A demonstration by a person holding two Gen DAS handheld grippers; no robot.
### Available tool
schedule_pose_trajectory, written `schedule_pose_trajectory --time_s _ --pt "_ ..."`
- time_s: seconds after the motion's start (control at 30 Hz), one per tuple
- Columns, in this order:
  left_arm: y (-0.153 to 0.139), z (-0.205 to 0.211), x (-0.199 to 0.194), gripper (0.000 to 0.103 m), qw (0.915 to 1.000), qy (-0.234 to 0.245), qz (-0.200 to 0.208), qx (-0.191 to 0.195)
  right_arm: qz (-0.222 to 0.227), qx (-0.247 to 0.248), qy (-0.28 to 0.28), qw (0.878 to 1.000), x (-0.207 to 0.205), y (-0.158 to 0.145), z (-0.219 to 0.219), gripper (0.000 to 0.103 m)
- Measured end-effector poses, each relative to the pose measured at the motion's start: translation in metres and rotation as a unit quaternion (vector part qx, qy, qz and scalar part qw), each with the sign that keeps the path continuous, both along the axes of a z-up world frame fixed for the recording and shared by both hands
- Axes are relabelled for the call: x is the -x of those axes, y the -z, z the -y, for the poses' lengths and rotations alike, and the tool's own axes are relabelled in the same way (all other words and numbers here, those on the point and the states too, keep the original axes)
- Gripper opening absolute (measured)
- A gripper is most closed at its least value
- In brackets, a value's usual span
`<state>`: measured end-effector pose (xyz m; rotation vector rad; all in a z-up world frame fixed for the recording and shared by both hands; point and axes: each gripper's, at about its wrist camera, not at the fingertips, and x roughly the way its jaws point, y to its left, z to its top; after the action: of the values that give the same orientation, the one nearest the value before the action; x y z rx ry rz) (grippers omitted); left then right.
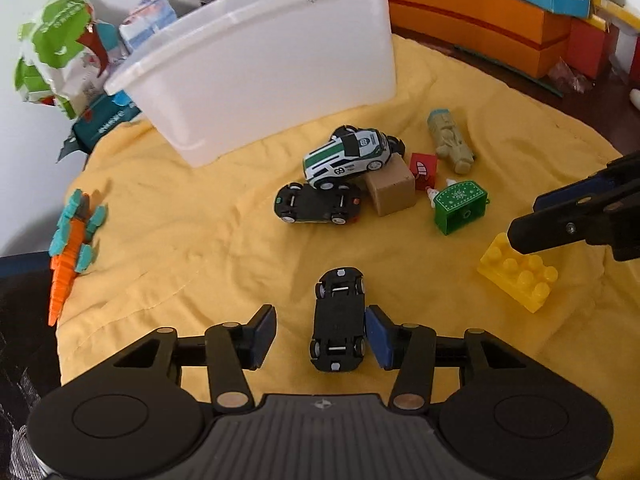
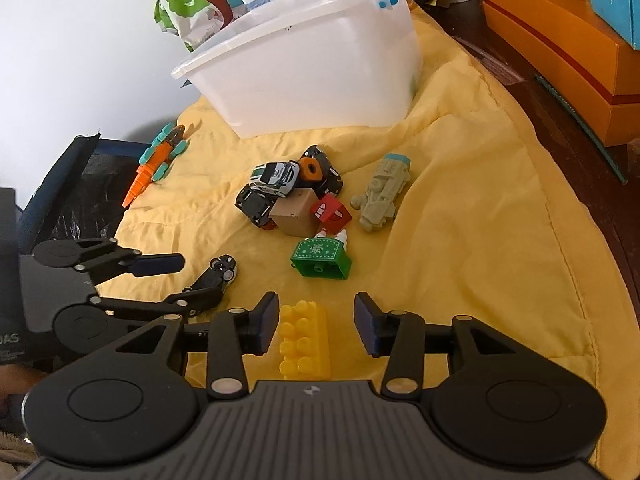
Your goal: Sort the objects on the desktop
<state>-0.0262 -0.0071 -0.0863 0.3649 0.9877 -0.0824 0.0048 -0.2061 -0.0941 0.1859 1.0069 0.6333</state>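
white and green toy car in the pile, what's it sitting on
The white and green car rests tilted on an upside-down black car and a brown block. What lies beneath its middle is hidden.

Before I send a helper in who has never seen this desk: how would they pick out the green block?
Start at the white plastic bin on the yellow cloth. In front of it lies a cluster of toy cars and blocks. On that cluster's near edge lies the green block, tipped on its side, the only green piece, with white snowflake print.
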Motion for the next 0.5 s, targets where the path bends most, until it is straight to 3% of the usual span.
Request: schedule_pose_trajectory --time_s 0.23,0.4,0.5 --pt "-0.003 0.005 0.014 0.053 0.9997 0.001 0.024 0.008 -0.006 -0.001 0.005 1.0 0.004 0.002 0.004 0.048" --pt "0.003 0.01 0.017 0.042 0.9995 0.003 0.022 0.024 -0.011 0.004 0.001 1.0 0.008 0.003 0.005 0.048" --pt "0.006 0.018 0.019 0.042 0.9992 0.017 0.029 0.022 -0.014 0.006 0.001 1.0 0.01 0.004 0.007 0.048"
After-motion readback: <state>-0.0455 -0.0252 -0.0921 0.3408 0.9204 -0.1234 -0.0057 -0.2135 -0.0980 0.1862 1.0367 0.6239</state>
